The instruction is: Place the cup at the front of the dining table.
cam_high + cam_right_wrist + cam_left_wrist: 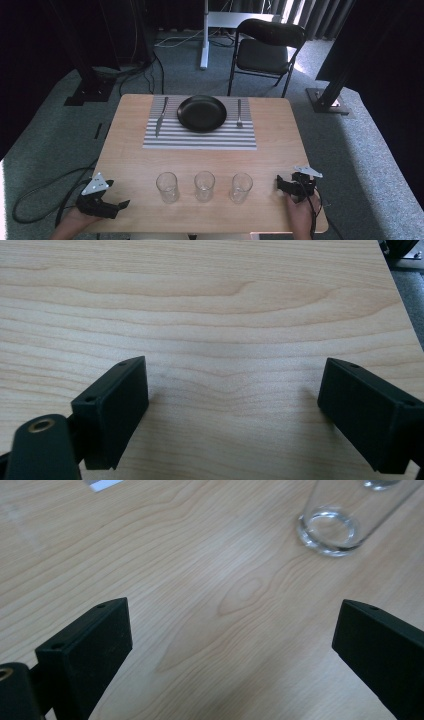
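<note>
1. While both grippers hover at the near edge of the table (130,150), nothing is held: the left gripper (111,199) has its jaws spread wide over bare wood, and the right gripper (291,186) is just as wide and empty.
2. Nearest the left gripper stands the left glass (167,187), upright, first in a row with the middle glass (204,185) and the right glass (241,187); all three stand well short of the black plate (202,113) on its striped mat (200,137).
3. Judging by this, the work is at its approach stage, with no glass grasped yet.
4. Next, the left gripper would need to swing toward the left glass (330,527), straddle its wall and close gently, since thin clear glass may slip or tip.
</note>
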A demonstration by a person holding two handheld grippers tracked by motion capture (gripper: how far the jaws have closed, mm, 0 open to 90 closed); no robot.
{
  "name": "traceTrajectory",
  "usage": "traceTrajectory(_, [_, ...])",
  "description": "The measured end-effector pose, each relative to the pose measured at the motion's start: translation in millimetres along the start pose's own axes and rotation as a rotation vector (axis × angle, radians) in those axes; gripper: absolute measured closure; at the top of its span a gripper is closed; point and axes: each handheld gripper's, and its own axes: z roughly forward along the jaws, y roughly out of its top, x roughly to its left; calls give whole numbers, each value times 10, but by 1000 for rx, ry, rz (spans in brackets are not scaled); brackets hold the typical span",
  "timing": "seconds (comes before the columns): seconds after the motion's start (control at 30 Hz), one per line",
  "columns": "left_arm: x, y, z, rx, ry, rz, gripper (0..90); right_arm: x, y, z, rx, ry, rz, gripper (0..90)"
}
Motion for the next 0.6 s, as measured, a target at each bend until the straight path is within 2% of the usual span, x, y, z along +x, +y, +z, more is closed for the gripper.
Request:
traceTrajectory(0.17, [-43, 81, -16, -9, -18, 15, 31, 0, 0, 1, -1, 0, 0, 123])
traceTrajectory(0.2, [-81, 141, -35, -16, -35, 33, 31, 0, 0, 1, -1, 0, 0, 122])
traceTrajectory(0.33, [-110, 183, -48, -23, -41, 41, 31, -1, -1, 2, -2, 0, -1, 123])
traceTrajectory(0.4, [-155, 255, -66, -30, -54, 61, 31, -1, -1, 1, -2, 0, -1, 123])
traceTrajectory(0.6, [-212, 366, -85, -51, -73, 83, 31, -1, -1, 1, -2, 0, -1, 123])
